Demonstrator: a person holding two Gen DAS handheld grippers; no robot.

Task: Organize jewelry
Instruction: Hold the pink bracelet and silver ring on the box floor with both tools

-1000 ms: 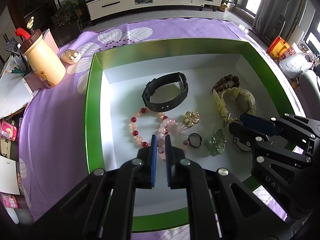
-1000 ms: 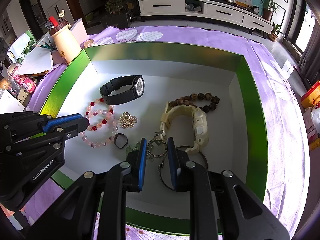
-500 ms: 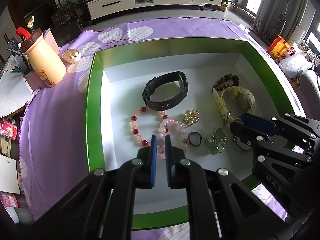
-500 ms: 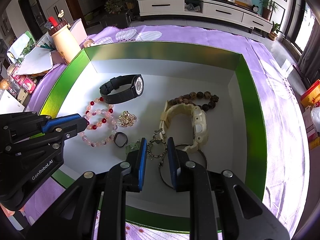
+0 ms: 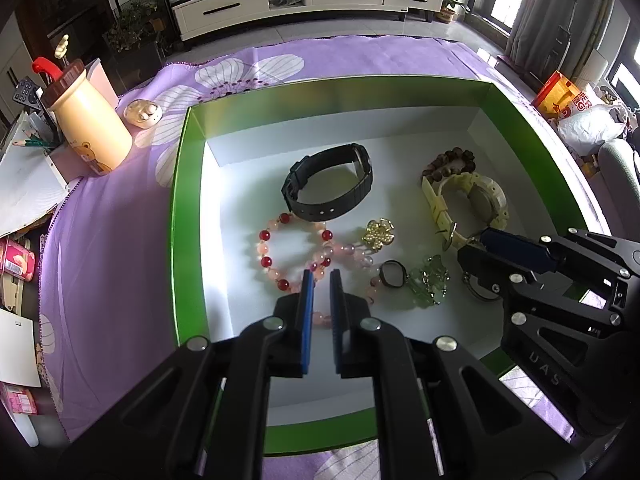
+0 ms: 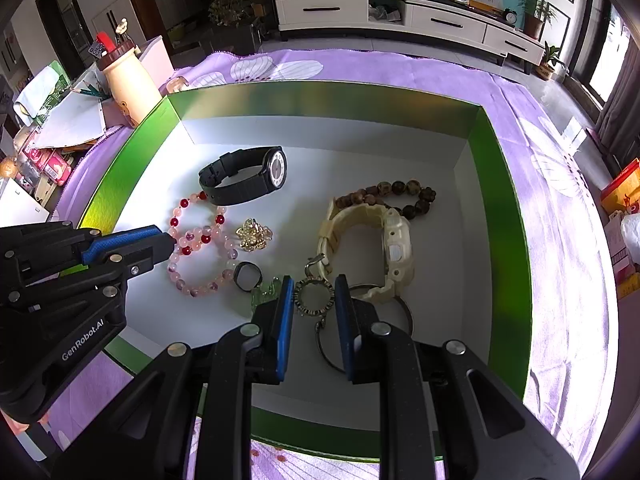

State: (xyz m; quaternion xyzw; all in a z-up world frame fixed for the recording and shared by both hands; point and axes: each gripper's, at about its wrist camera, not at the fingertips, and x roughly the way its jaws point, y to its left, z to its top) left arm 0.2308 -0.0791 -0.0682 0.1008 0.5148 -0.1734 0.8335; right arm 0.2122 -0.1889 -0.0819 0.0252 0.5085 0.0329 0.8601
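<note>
A green-walled box (image 5: 182, 216) (image 6: 502, 184) with a white floor holds the jewelry: a black watch (image 5: 328, 186) (image 6: 244, 178), pink and red bead bracelets (image 5: 288, 256) (image 6: 196, 240), a gold flower brooch (image 5: 379, 233) (image 6: 253, 234), a dark ring (image 5: 392, 275) (image 6: 247, 276), a green pendant (image 5: 430, 280), a cream watch (image 5: 472, 204) (image 6: 380, 240) and a brown bead bracelet (image 5: 448, 162) (image 6: 392, 192). My left gripper (image 5: 321, 276) (image 6: 170, 240) is narrowly open over the pink beads. My right gripper (image 6: 314, 284) (image 5: 472, 246) is open around a round metal pendant (image 6: 314, 296).
The box sits on a purple flowered cloth (image 5: 108, 248). A cream bottle with a brown lid (image 5: 86, 120) and a small round trinket (image 5: 143, 113) stand left of the box, beside papers and packets. A thin metal bangle (image 6: 402, 308) lies under the right fingers.
Both grippers have eased slightly forward over the box. Their openings look unchanged and the jewelry has not moved.
</note>
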